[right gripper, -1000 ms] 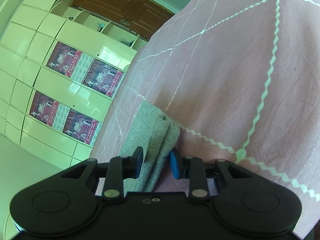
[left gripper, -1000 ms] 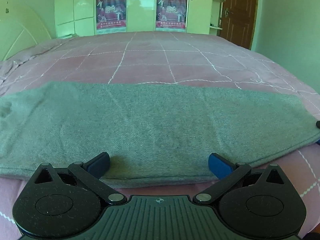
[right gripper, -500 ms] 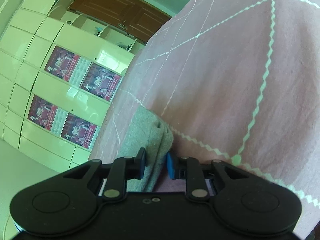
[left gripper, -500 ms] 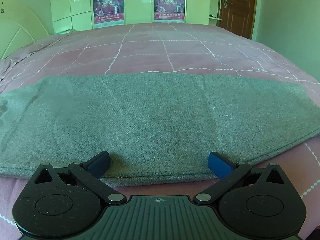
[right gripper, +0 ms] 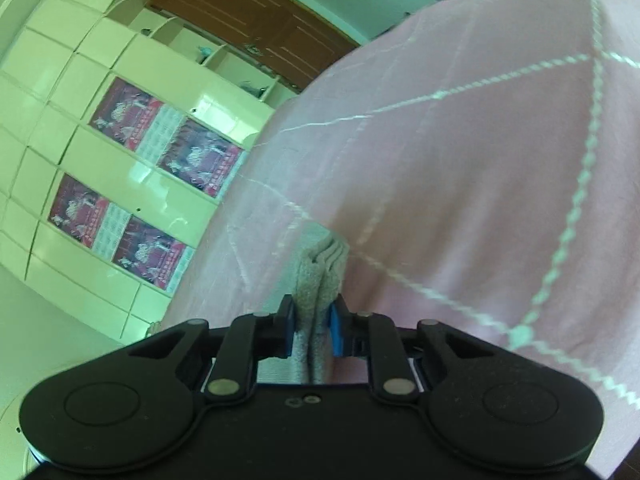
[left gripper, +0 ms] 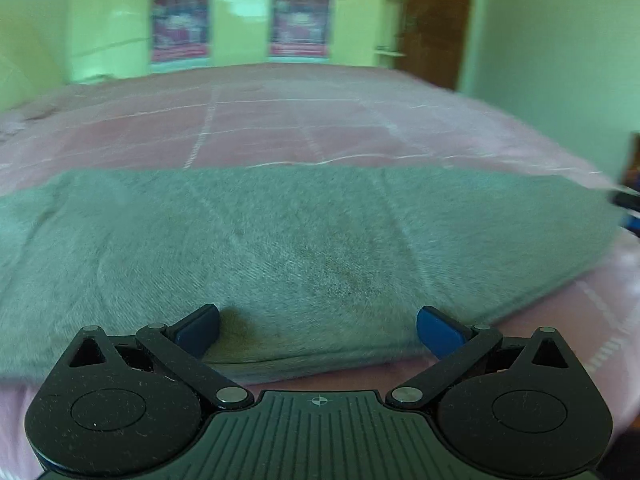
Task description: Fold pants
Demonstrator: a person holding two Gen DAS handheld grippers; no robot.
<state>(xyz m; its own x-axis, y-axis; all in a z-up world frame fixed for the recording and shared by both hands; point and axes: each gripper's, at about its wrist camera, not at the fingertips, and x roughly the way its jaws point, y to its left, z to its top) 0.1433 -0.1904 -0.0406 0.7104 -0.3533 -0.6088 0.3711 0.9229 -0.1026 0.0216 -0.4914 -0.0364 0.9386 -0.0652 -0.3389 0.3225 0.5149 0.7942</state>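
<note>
The grey pants [left gripper: 304,240] lie folded lengthwise in a long band across the pink bed. My left gripper [left gripper: 318,328] is open, its blue pads wide apart over the near long edge of the pants, holding nothing. My right gripper [right gripper: 313,330] is shut on the end of the pants [right gripper: 320,276], whose bunched layers stand between the pads, lifted a little off the bed. The right gripper also shows dark at the right edge of the left wrist view [left gripper: 628,204].
The pink bedspread [left gripper: 280,120] with white grid lines runs far beyond the pants. Pale cabinets with red posters [left gripper: 240,24] and a brown door [left gripper: 436,20] stand behind the bed. A headboard lies at the far left.
My right gripper has closed on the end of the pants and lifted it slightly. My left gripper has dropped lower and closer to the pants, still open.
</note>
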